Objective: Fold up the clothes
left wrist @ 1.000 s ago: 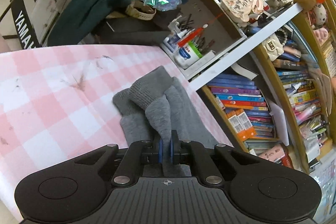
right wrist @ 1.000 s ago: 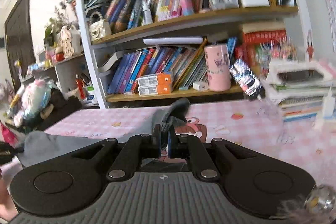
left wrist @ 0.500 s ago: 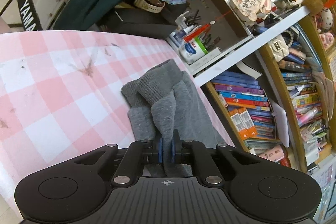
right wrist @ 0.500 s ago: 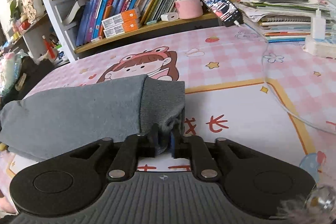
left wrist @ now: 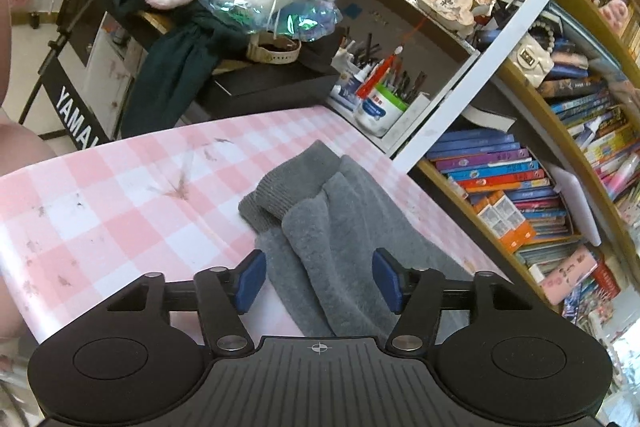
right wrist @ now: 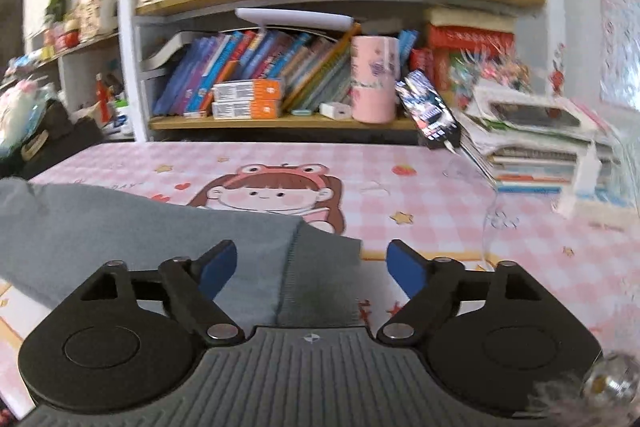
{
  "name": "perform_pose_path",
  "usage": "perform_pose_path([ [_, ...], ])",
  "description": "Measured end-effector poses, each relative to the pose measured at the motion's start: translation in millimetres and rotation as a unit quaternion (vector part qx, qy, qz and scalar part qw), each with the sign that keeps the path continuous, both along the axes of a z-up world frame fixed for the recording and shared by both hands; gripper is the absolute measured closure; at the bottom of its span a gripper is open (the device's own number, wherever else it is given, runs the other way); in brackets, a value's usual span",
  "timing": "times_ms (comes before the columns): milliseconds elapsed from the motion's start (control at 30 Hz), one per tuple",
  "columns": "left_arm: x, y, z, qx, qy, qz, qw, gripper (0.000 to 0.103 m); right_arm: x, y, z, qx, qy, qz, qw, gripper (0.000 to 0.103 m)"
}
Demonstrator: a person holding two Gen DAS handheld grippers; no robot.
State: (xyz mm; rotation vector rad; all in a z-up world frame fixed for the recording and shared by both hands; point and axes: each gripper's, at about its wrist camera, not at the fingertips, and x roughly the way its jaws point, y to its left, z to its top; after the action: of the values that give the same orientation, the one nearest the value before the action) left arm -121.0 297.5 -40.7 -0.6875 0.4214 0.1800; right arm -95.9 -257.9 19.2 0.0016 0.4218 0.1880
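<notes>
A grey fleece garment [left wrist: 332, 227] lies folded on the pink checked table cover [left wrist: 100, 211], its ribbed cuffs pointing away from me. My left gripper [left wrist: 319, 281] is open, its blue pads on either side of the garment's near end, holding nothing. In the right wrist view the same garment [right wrist: 160, 247] lies flat at the left, its ribbed hem [right wrist: 320, 267] between the fingers. My right gripper [right wrist: 310, 269] is open and empty just above it.
Bookshelves [right wrist: 280, 75] line the far edge of the table [right wrist: 440, 227]. A pink cup [right wrist: 374, 79] and a stack of books [right wrist: 540, 155] sit at the back right. A cluttered keyboard stand [left wrist: 100, 27] and a pen box [left wrist: 380, 99] stand beyond the table's left end.
Both grippers have opened and let go of the grey garment, which now lies on the table. Both have drawn back a little from it.
</notes>
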Motion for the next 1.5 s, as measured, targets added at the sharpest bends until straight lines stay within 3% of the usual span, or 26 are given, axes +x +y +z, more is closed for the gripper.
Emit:
perform_pose_path([
  [300, 3.9, -7.1, -7.7, -0.002, 0.005, -0.006, 1.0000, 0.037, 1.9, 26.8, -9.9, 0.038, 0.059, 0.088, 0.994, 0.011],
  [533, 2.8, -6.8, -10.5, -0.012, -0.004, -0.006, 0.9999, 0.037, -0.1, 41.0, -18.7, 0.019, 0.074, 0.097, 0.992, 0.011],
  [633, 4.2, -5.8, -11.4, -0.021, -0.008, -0.007, 0.9997, 0.037, 1.3, 36.4, -19.4, 0.015, 0.072, 0.074, 0.995, 0.014],
  [767, 7.1, -5.9, -12.5, -0.026, -0.012, -0.009, 0.9995, 0.037, 3.1, 30.2, -20.3, 0.009, 0.069, 0.043, 0.997, 0.034],
  [800, 7.7, -6.0, -13.0, -0.027, -0.013, -0.009, 0.9995, 0.037, 4.3, 27.0, -21.1, 0.011, 0.070, 0.034, 0.997, 0.035],
  [900, 17.4, -8.1, -14.8, -0.032, -0.011, -0.026, 0.9991, 0.042, 15.4, 21.7, -24.8, 0.005, 0.083, 0.020, 0.996, 0.040],
  [967, 28.8, -10.7, -16.3, -0.040, -0.004, -0.043, 0.9983, 0.063, 28.7, 22.2, -26.6, -0.011, 0.086, 0.017, 0.996, 0.051],
  [1100, 55.3, -16.9, -12.9, -0.025, 0.019, -0.062, 0.9976, 0.066, 55.4, 23.3, -30.2, -0.043, 0.091, 0.012, 0.995, 0.066],
  [1300, 102.2, -15.6, -18.8, -0.055, 0.029, -0.072, 0.9955, 0.070, 107.1, 20.0, -33.5, -0.066, 0.100, 0.000, 0.993, 0.066],
  [1500, 138.1, -23.1, -21.9, -0.056, 0.030, -0.059, 0.9963, 0.078, 151.0, 24.0, -35.2, -0.077, 0.098, -0.019, 0.992, 0.066],
])
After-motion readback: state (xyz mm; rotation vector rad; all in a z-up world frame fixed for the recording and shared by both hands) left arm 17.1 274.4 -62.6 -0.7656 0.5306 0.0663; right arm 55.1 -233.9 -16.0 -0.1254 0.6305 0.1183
